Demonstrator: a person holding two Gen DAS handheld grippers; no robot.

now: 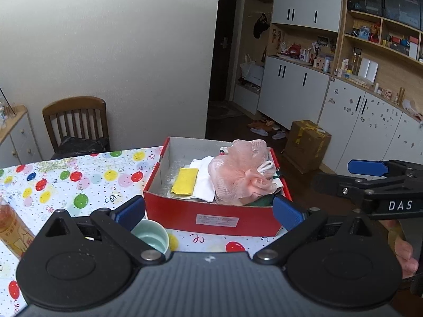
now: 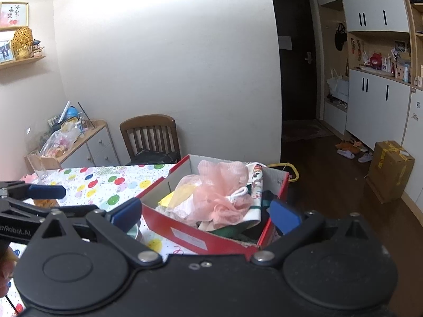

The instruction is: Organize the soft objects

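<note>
A red cardboard box (image 1: pixel 216 218) (image 2: pixel 185 233) stands at the table's right end. Inside it lie a pink mesh bath puff (image 1: pixel 238 174) (image 2: pixel 219 187), a yellow cloth (image 1: pixel 185 185), a white cloth (image 1: pixel 205 182) and darker fabric underneath. My left gripper (image 1: pixel 208 210) hovers in front of the box's near wall, jaws open wide and empty. My right gripper (image 2: pixel 206 211) is held before the box's near corner, also open with nothing between its blue pads. In the left wrist view the right gripper's fingertips (image 1: pixel 367 167) reach in from the right edge.
A pale green cup (image 1: pixel 152 235) sits on the balloon-print tablecloth (image 1: pixel 66 182) by the left finger. An orange bottle (image 1: pixel 12 227) stands at the left edge. A wooden chair (image 1: pixel 76 124) is behind the table. A brown carton (image 1: pixel 306 145) is on the floor.
</note>
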